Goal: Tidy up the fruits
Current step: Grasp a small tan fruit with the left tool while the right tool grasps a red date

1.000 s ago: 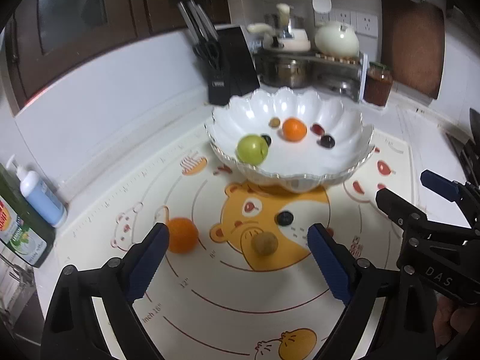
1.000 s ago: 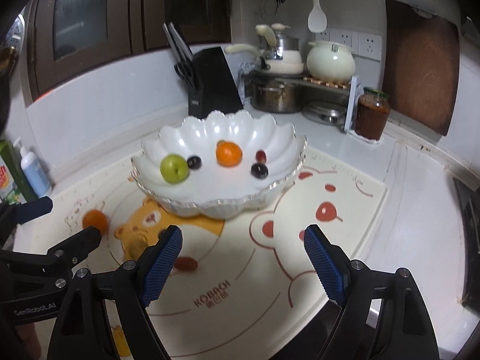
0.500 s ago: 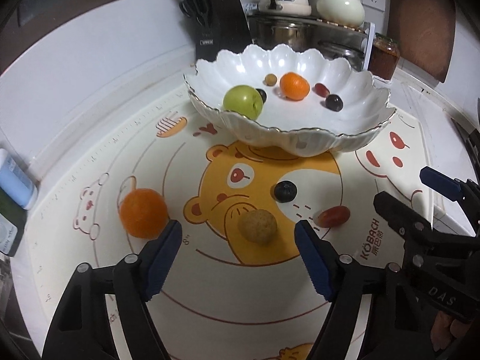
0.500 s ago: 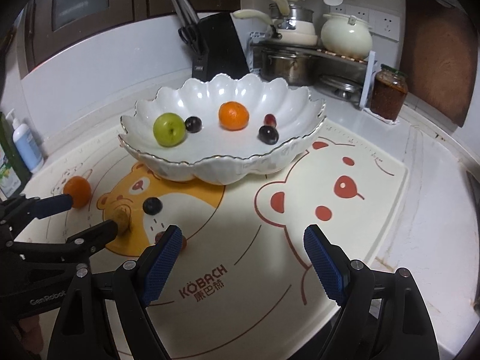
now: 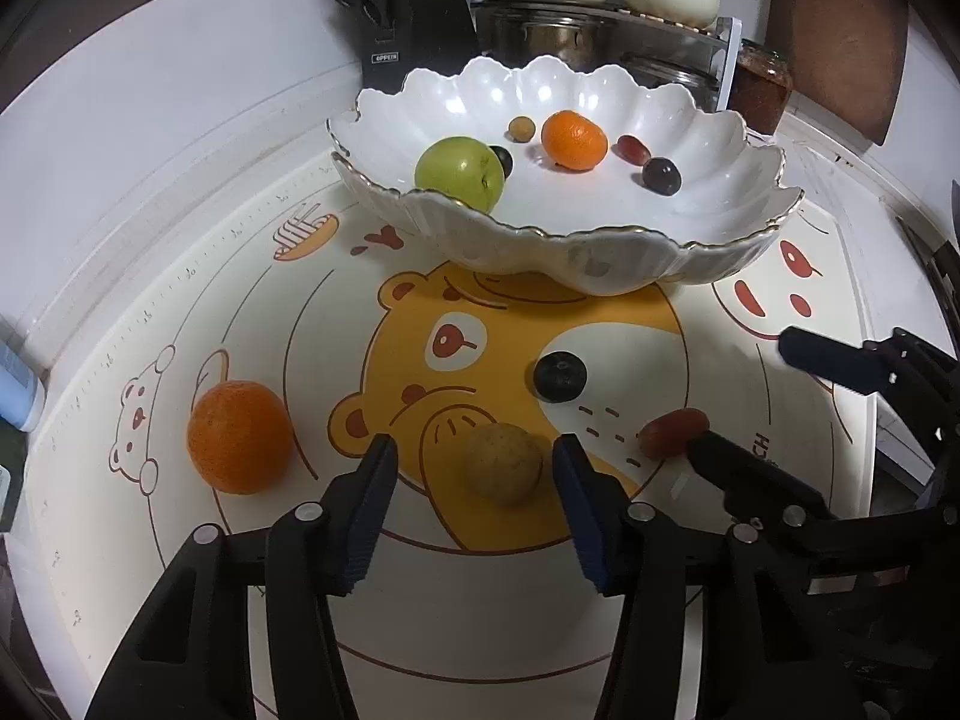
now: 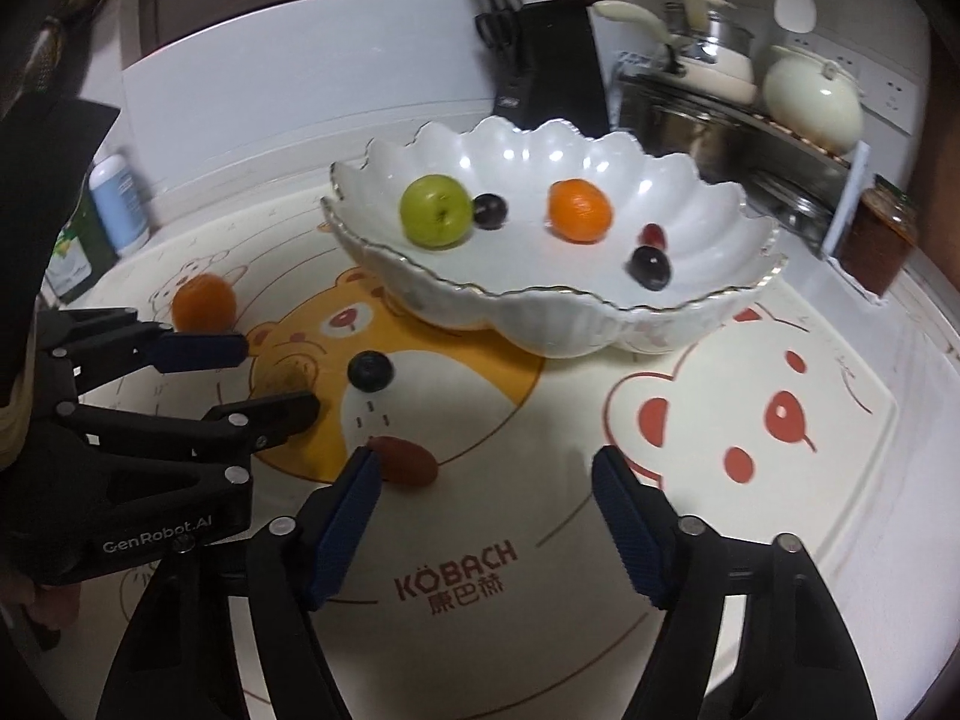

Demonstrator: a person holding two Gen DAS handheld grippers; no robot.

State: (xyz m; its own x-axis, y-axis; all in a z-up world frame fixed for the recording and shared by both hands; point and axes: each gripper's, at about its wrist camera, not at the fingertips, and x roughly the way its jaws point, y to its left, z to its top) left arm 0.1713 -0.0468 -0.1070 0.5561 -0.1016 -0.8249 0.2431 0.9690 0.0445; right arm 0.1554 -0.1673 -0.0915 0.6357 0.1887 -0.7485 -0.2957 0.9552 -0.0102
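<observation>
Both grippers dropped in: the left gripper (image 5: 474, 468) had its jaws narrowing around the tan round fruit (image 5: 503, 463), not yet pinching; the right gripper (image 6: 486, 483), jaws closing but wide, neared the oblong red grape (image 6: 407, 461).

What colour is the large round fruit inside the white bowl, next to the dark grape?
Yellow-green fruit; clearest in the left wrist view.

both wrist views: close, angled down | shared: bowl (image 5: 744, 252), mat (image 6: 780, 540)

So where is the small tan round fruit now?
In the left wrist view the tan fruit lies on the mat between the left gripper's open fingers, right of the loose orange, below the dark berry.
</observation>
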